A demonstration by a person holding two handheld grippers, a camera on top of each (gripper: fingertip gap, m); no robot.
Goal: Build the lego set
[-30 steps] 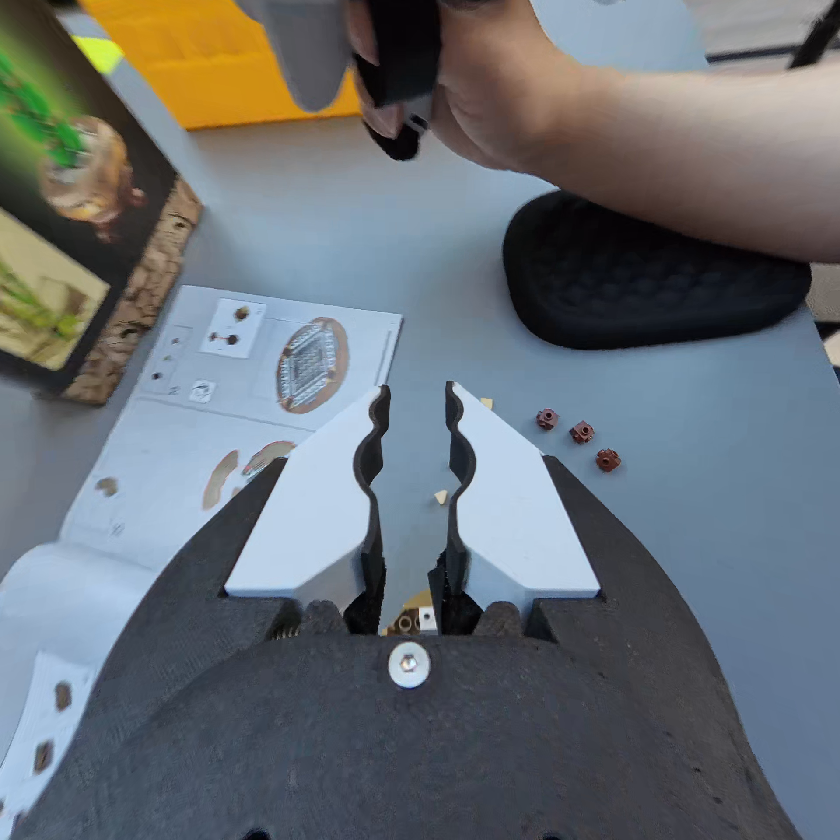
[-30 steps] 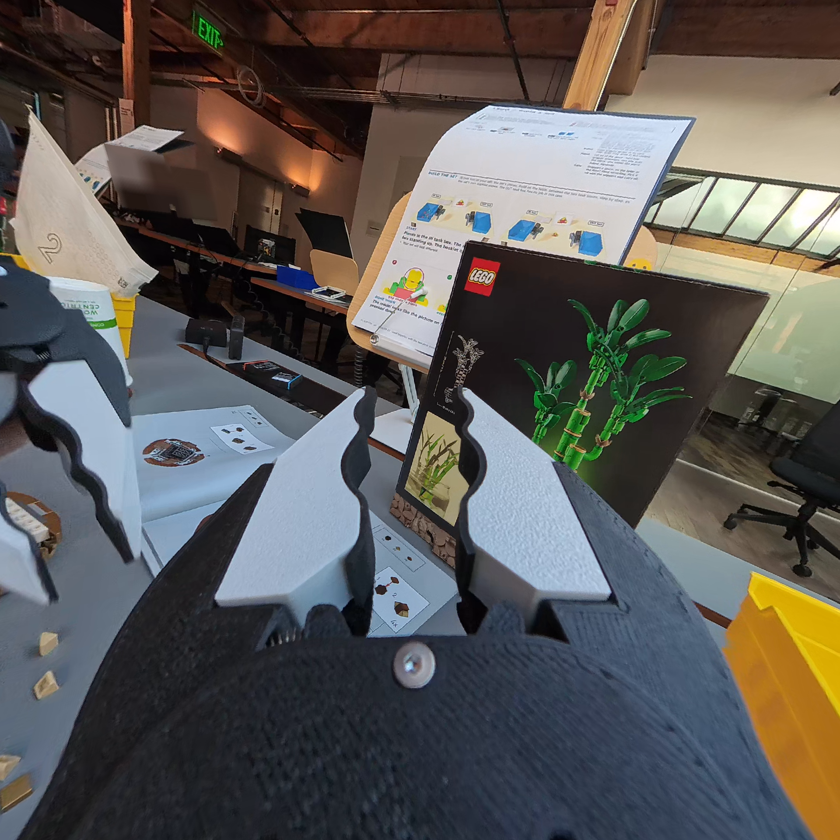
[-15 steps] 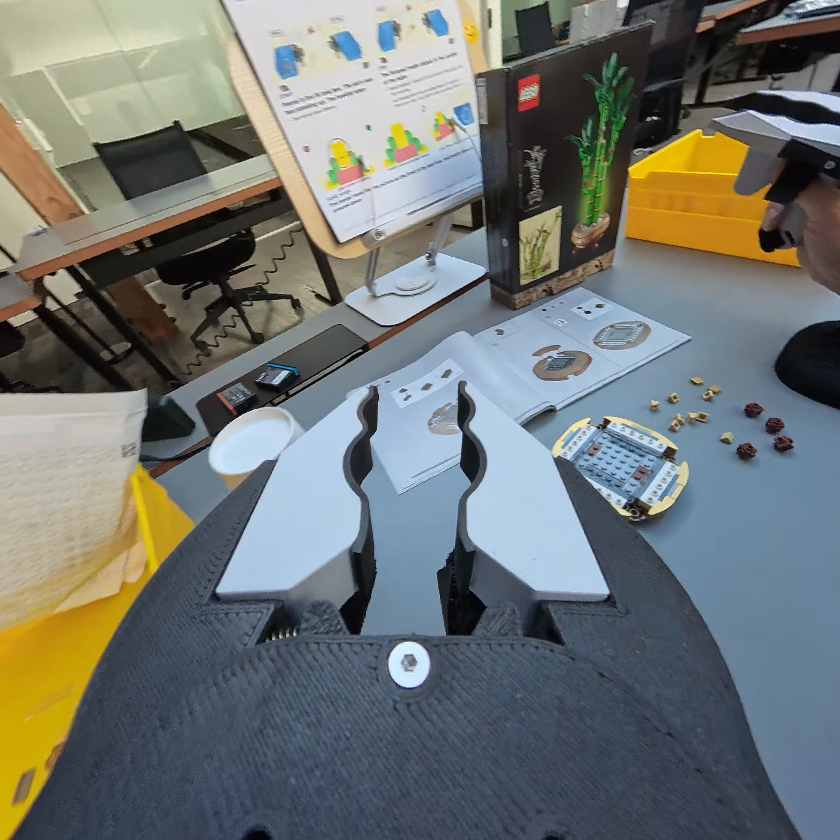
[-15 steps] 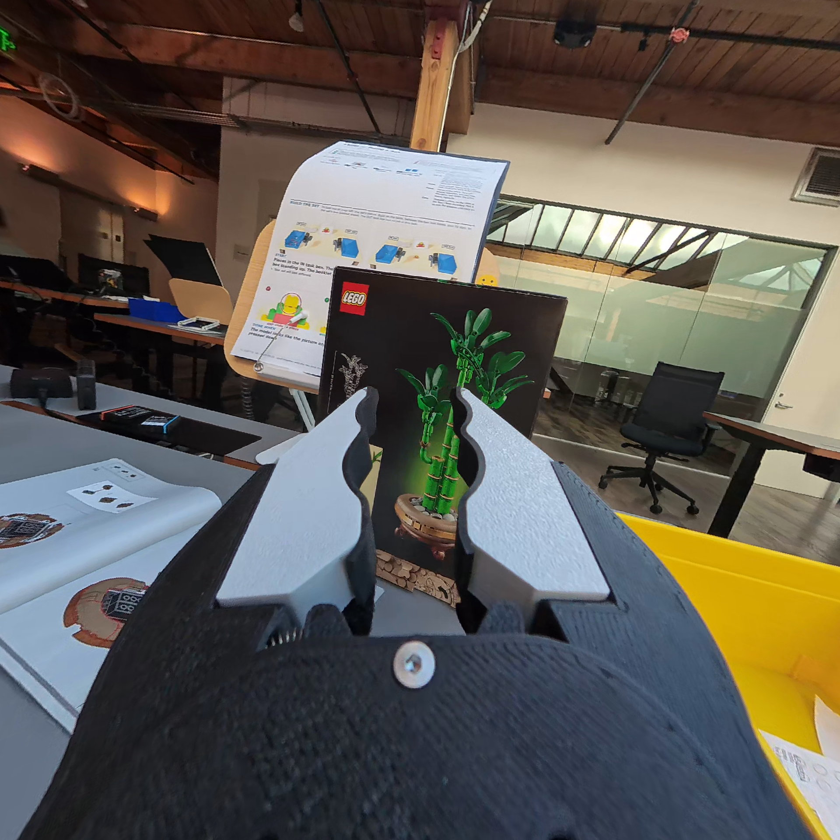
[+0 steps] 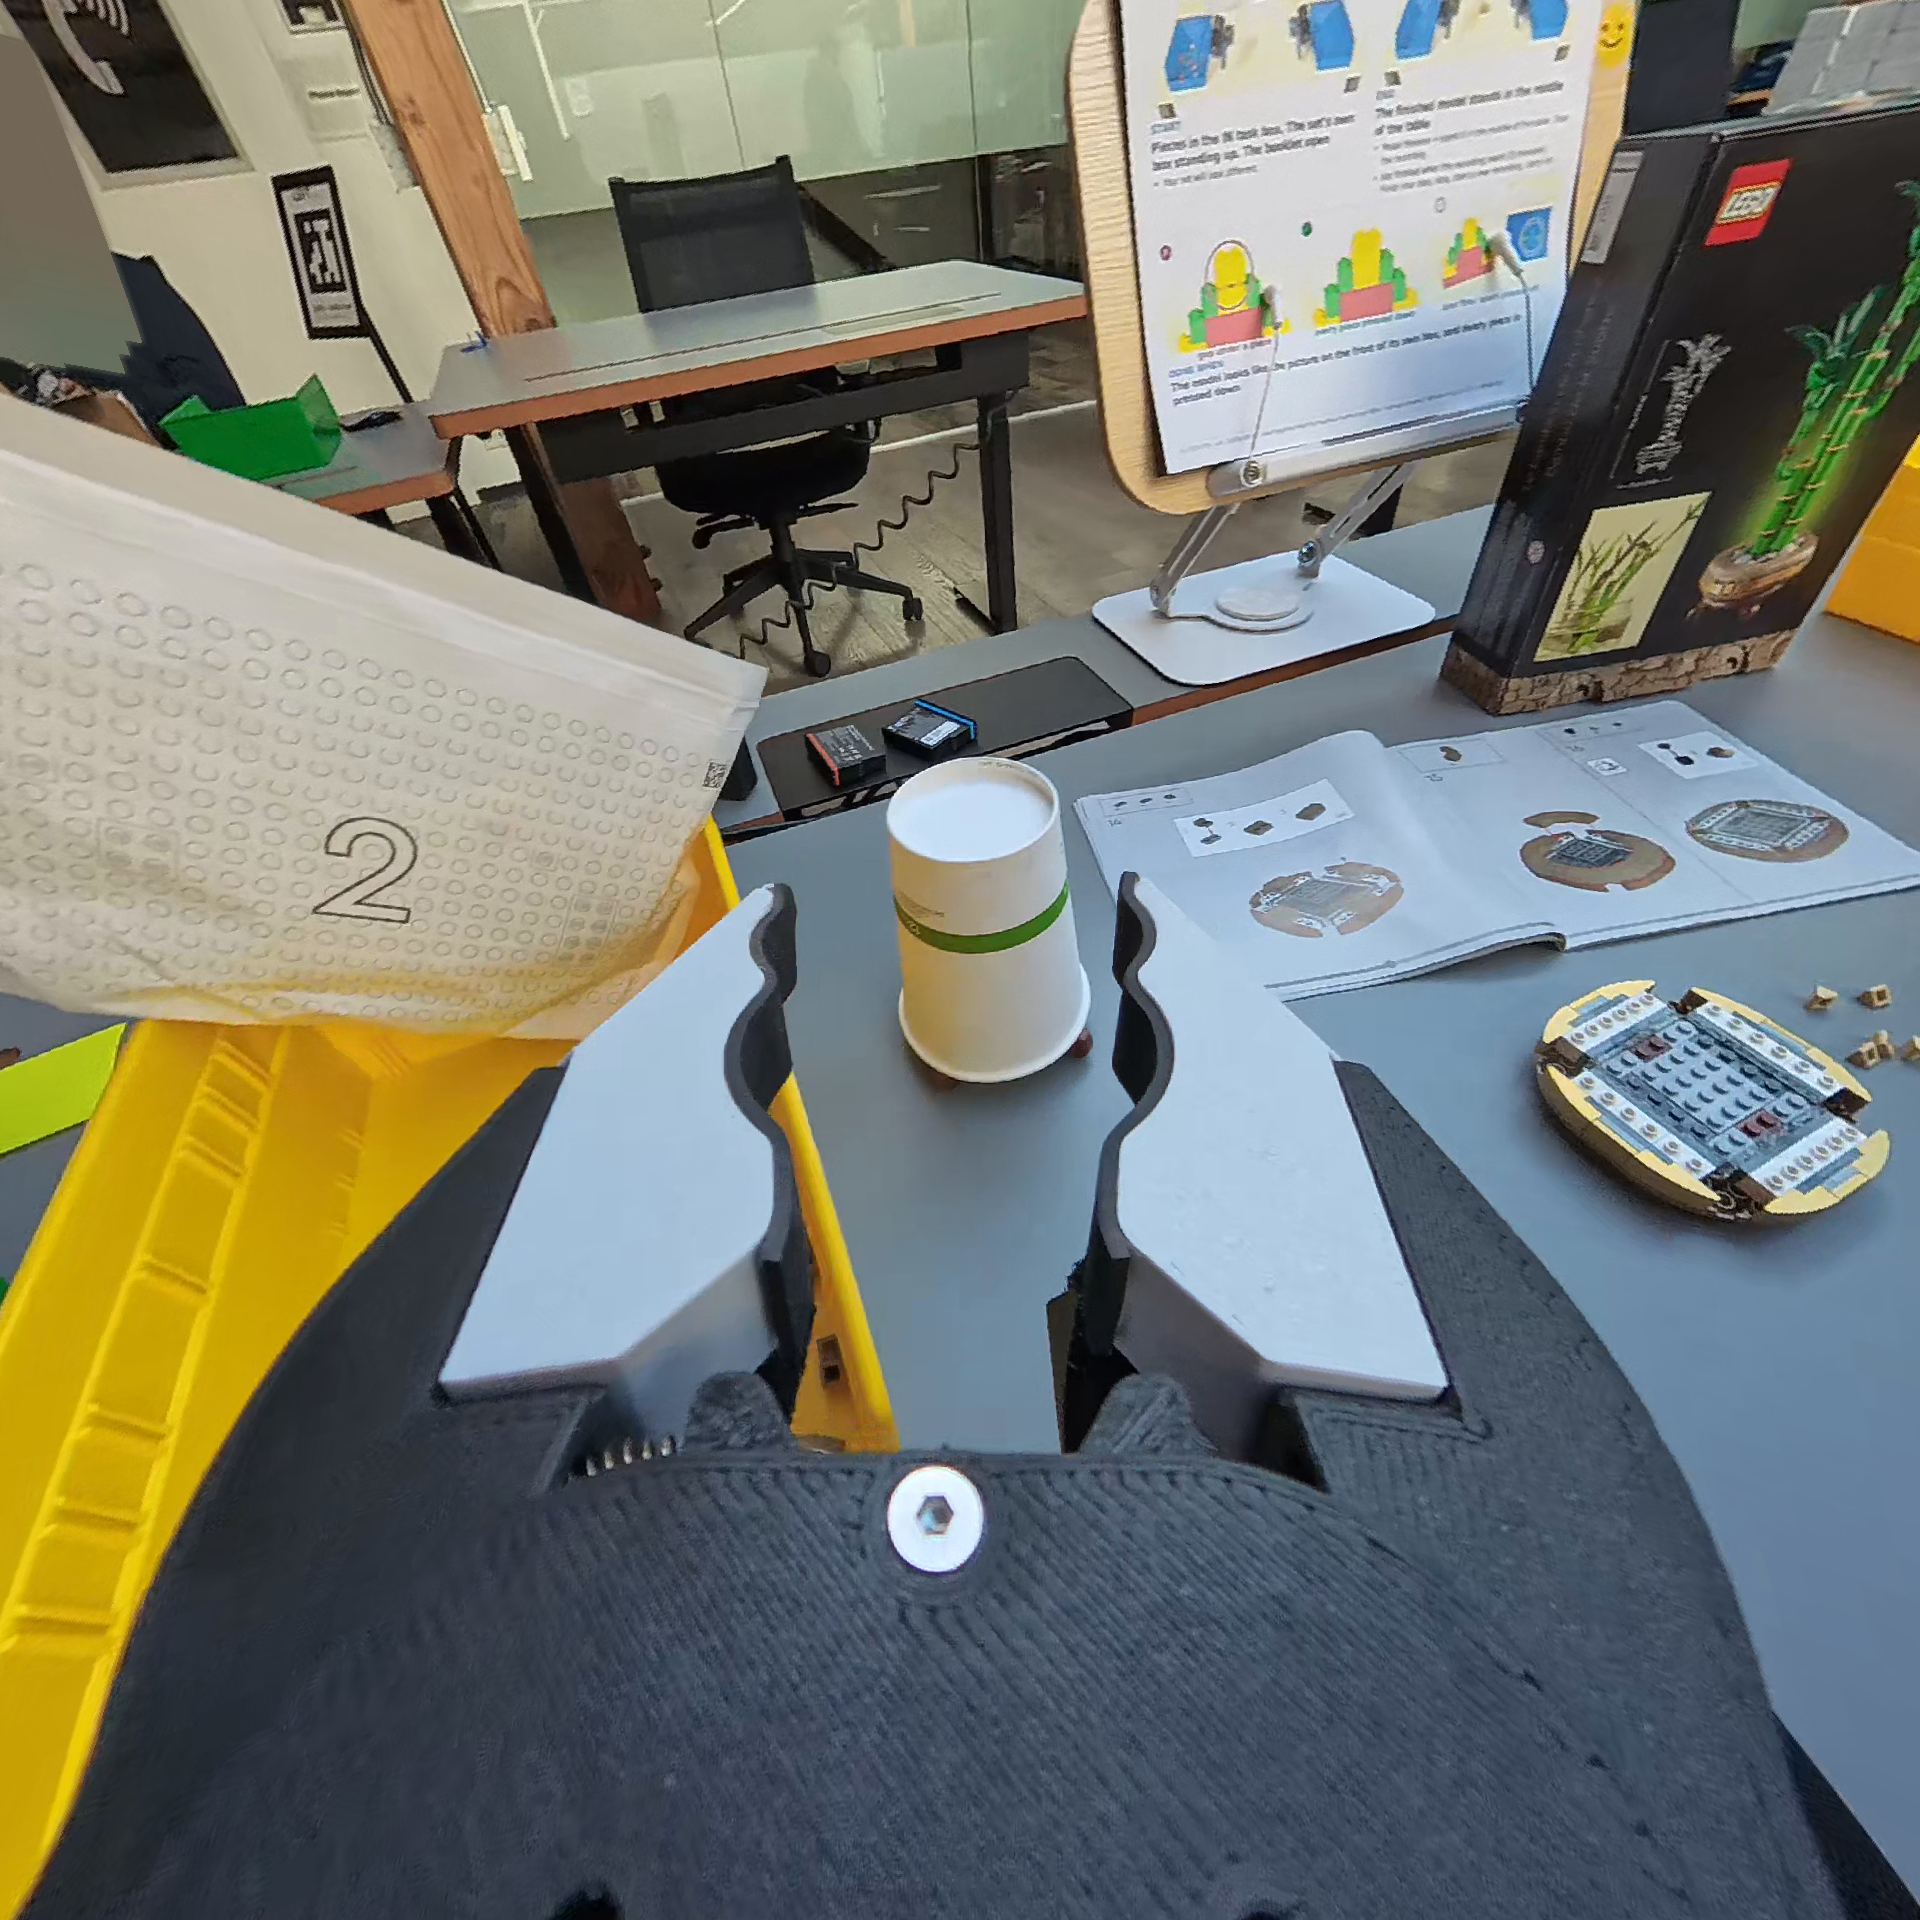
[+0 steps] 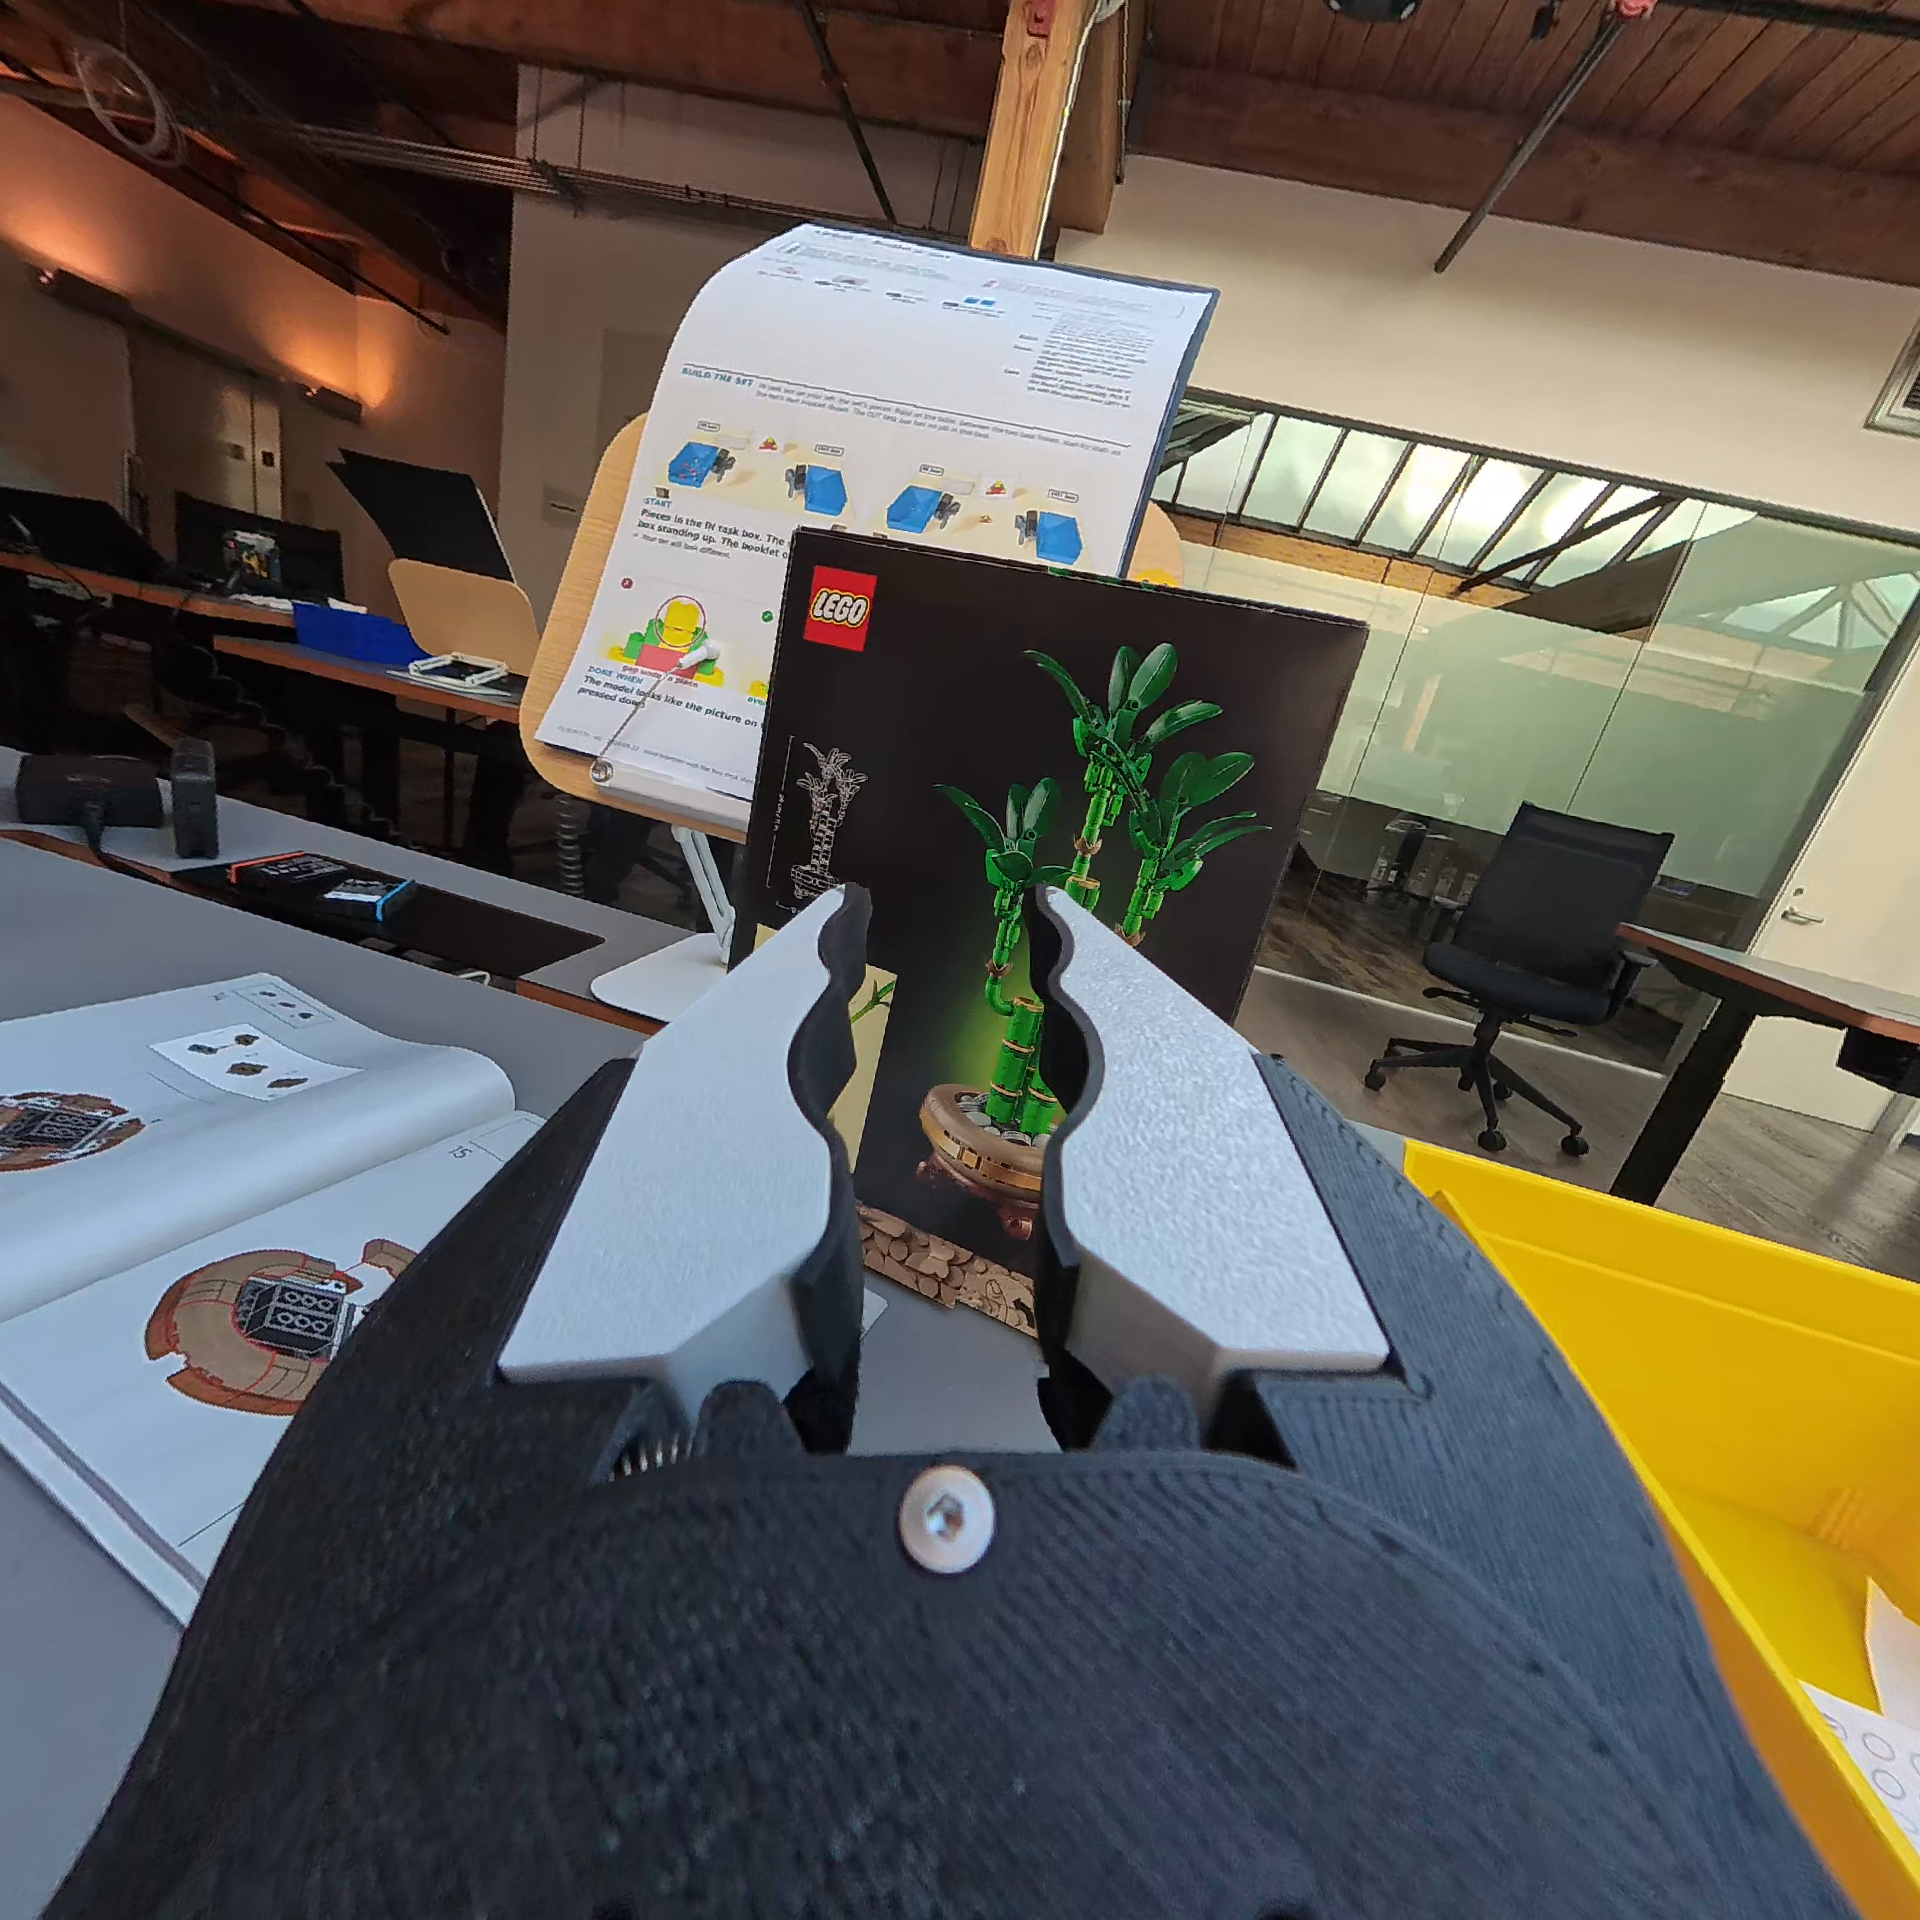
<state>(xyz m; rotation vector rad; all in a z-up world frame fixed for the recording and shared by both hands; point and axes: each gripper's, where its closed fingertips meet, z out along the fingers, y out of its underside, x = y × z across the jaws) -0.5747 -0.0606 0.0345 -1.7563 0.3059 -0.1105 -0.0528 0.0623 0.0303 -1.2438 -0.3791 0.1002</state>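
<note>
You held the left hand-held gripper (image 5: 945, 914) spread wide toward the upturned paper cup (image 5: 982, 925) on the counter (image 5: 1662, 1403), the right hand-held gripper (image 6: 951, 914) empty and part-open, the round base (image 5: 1709, 1099) waiting beside; lifting that cup looked next.

Glass partition (image 6: 1558, 665) behind black office chairs (image 6: 1507, 966); wooden ceiling beams (image 6: 1029, 114); grey desks (image 5: 748, 332)

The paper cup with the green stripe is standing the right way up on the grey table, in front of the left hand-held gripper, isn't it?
Not quite. The paper cup is upside down: its wide mouth rests on the grey table and its closed bottom faces up. The left wrist view shows this. It does have a green stripe and it does stand in front of the open left hand-held gripper.
</note>
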